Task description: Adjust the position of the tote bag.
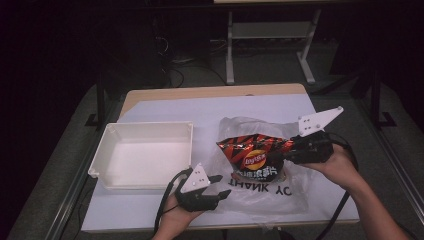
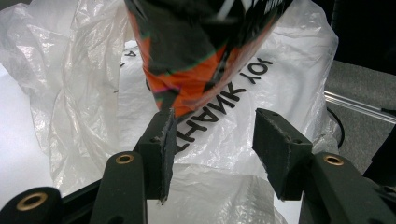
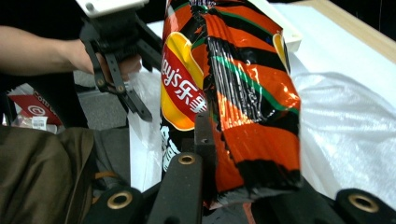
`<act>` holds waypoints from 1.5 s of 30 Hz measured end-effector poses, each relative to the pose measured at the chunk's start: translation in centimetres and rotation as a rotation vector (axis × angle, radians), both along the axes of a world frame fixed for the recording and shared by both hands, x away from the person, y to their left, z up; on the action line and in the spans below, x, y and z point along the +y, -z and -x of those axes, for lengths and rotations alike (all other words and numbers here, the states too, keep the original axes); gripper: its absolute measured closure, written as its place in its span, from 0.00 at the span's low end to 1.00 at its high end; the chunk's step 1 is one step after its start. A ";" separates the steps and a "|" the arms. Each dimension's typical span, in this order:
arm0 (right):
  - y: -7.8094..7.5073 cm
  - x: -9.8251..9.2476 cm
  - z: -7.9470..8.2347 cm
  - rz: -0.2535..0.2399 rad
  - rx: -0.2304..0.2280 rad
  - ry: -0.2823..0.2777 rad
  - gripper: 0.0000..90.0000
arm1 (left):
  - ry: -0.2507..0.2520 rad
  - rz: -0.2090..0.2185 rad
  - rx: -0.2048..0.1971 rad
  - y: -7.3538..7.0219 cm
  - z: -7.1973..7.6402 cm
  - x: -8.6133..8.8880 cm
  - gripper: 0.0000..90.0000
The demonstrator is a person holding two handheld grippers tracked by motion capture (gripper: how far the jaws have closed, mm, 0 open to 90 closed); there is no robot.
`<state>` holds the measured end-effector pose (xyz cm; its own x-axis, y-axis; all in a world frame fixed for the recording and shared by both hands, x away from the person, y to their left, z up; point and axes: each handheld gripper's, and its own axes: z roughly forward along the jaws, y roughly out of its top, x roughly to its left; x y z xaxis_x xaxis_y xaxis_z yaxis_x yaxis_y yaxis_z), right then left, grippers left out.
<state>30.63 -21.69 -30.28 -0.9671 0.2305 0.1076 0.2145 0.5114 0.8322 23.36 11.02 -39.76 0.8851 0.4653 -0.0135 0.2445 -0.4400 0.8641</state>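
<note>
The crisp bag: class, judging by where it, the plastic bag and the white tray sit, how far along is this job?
Done: the crisp bag is gripped by the right gripper and lifted above the plastic bag. In hand: the left gripper hangs open at the plastic. Left, probably: the white tray holds nothing yet, so placing the crisps there seems likely.

Overhead cam; claw cams close-up

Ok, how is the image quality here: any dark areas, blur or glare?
High view: the room behind the table is nearly black, the white sheet evenly lit. Left gripper view: the chip bag is close and soft, its top smeared. Right gripper view: sharp, with glare streaks on the bag's foil.
</note>
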 end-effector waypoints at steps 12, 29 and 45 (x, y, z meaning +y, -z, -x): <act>-2.5 0.2 -0.7 -0.023 -0.007 0.005 0.94 | 0.006 0.000 0.001 0.2 0.1 -0.2 0.55; -6.3 1.8 -1.3 -0.060 -0.022 -0.020 0.95 | 0.010 -0.011 -0.005 0.4 0.2 -0.1 0.55; -7.2 5.7 -2.6 -0.089 -0.008 -0.068 0.95 | 0.017 -0.027 -0.020 0.6 0.5 0.1 0.54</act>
<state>33.22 -15.98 -23.13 -0.9810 0.1545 0.1169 0.1751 0.4487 0.8763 22.86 11.09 -40.35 0.8926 0.4505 0.0166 0.2199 -0.4673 0.8563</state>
